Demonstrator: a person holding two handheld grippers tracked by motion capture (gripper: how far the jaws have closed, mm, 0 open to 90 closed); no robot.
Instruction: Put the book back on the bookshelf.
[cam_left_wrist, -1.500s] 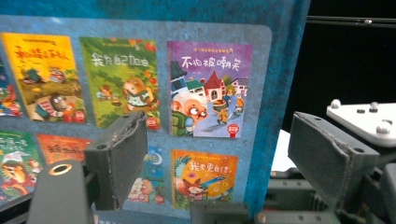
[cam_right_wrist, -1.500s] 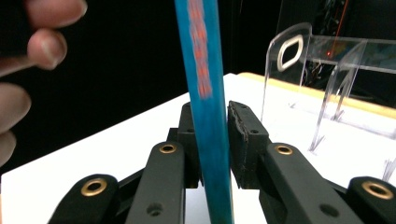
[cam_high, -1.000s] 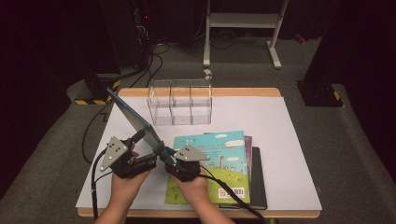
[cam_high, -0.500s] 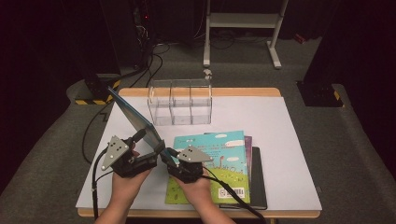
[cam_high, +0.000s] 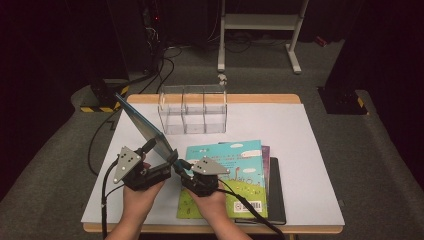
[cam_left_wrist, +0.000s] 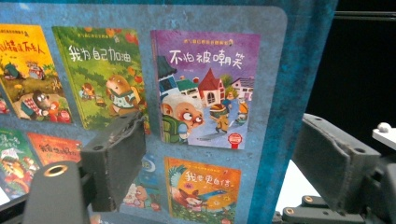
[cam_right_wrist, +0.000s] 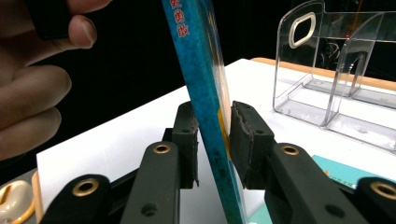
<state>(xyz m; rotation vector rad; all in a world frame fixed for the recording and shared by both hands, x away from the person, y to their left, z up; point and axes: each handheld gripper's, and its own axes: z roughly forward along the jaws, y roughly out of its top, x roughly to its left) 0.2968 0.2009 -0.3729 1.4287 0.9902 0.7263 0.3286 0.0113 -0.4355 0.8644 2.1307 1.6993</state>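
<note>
Together we held a blue book (cam_high: 145, 129) tilted up off the white table (cam_high: 300, 130), left of the book stack (cam_high: 235, 175) and in front of the clear plastic rack (cam_high: 192, 109). Our right gripper (cam_right_wrist: 214, 140) pinched its lower edge between both jaws. Our left gripper (cam_left_wrist: 219, 163) stood spread wide, one jaw lying against the back cover

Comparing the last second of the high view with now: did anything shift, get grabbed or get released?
Nothing visibly changed. The blue book stands tilted on the table, with the right gripper closed on its lower edge and the left gripper open around its back cover. The clear organizer and the book stack lie as before.
</note>
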